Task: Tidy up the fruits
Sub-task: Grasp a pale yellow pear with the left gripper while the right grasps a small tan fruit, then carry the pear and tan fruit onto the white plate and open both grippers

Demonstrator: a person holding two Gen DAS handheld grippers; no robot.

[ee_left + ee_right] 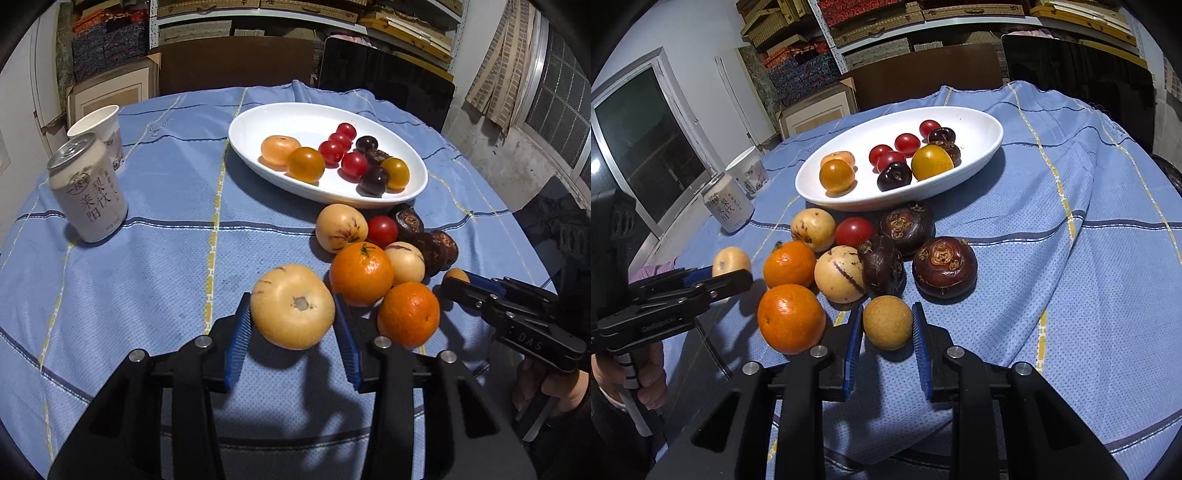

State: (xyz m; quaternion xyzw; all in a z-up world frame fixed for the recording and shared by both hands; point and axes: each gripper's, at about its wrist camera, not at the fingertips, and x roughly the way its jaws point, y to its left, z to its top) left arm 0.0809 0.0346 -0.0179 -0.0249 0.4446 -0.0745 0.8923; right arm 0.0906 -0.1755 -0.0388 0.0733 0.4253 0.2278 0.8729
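Fruits (362, 274) heaped; rear ones half hidden | left claw (292, 325) clamps pale melon (292, 306)

Surface (147, 295) layout, seen from the left wrist view: dish (251, 122) sits far centre, holding a cluster of small fruits (340, 155). Can (88, 192) stands at left, cup (99, 125) just behind it. Loose fruit pile in front of the dish, on the right: water chestnuts (945, 266) at the pile's right, two oranges (361, 273) nearer, touching each other. Left gripper (293, 332) is nearest, left of the oranges, with a pale round fruit (292, 306) between its pads. Right gripper (886, 347) is at the pile's near edge, right of the nearer orange, a small round fruit (887, 322) between its pads.
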